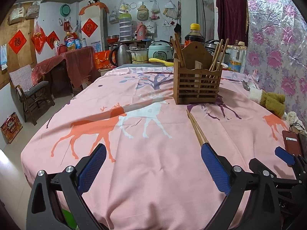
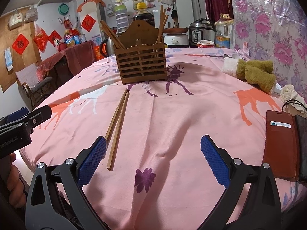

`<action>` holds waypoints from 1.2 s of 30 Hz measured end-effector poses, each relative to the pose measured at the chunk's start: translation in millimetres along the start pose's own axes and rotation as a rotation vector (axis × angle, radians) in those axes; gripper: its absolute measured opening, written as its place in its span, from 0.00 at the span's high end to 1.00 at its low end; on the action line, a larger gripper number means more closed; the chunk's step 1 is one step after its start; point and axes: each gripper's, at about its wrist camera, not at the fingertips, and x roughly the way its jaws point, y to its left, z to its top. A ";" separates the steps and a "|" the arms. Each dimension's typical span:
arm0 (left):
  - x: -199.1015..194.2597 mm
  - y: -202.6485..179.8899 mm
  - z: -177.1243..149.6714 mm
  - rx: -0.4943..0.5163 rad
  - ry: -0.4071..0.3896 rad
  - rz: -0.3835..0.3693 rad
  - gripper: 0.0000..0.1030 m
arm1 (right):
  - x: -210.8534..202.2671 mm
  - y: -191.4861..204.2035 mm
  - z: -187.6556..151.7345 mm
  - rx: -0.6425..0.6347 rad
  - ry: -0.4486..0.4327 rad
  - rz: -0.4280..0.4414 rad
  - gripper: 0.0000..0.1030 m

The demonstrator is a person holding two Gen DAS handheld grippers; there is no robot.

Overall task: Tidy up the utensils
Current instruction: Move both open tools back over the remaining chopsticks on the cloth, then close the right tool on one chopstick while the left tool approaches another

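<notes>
Several chopsticks already stand in the wooden holder (image 2: 143,61) at upper centre; one pair of chopsticks (image 2: 117,128) remains on the tabletop (image 2: 172,115) at lower left; both the left hand-held gripper (image 1: 153,170) and the right hand-held gripper (image 2: 153,163) are spread apart, empty.

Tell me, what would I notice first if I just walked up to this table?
Probably the wooden slatted utensil holder standing toward the far side of the pink deer-print tablecloth, with chopsticks poking out of both ends. Next, the loose pair of chopsticks lying flat in front of it, near the open right gripper. Off to the right lies an olive-green stuffed toy.
</notes>
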 end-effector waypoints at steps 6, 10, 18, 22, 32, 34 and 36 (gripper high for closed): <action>5.5 4.5 -0.8 -0.010 0.013 0.015 0.06 | 1.0 3.1 -0.7 -0.013 0.010 0.011 0.08; 17.5 12.7 -3.2 -0.033 0.049 0.022 0.06 | 0.2 7.6 -2.5 -0.036 0.014 0.028 0.10; 37.4 29.4 -8.6 -0.090 0.117 0.039 0.06 | 8.6 26.0 -9.7 -0.143 0.078 0.095 0.36; 44.4 33.2 -10.9 -0.107 0.144 0.041 0.06 | 16.4 37.7 -17.1 -0.207 0.136 0.132 0.51; 45.0 26.3 -13.4 -0.093 0.153 0.021 0.06 | 28.7 43.7 -23.1 -0.229 0.204 0.170 0.76; 45.5 23.7 -14.1 -0.085 0.155 0.018 0.06 | 30.0 38.8 -21.2 -0.210 0.201 0.148 0.93; 45.1 20.8 -14.8 -0.075 0.155 0.014 0.06 | 31.6 32.2 -18.6 -0.182 0.194 0.112 0.94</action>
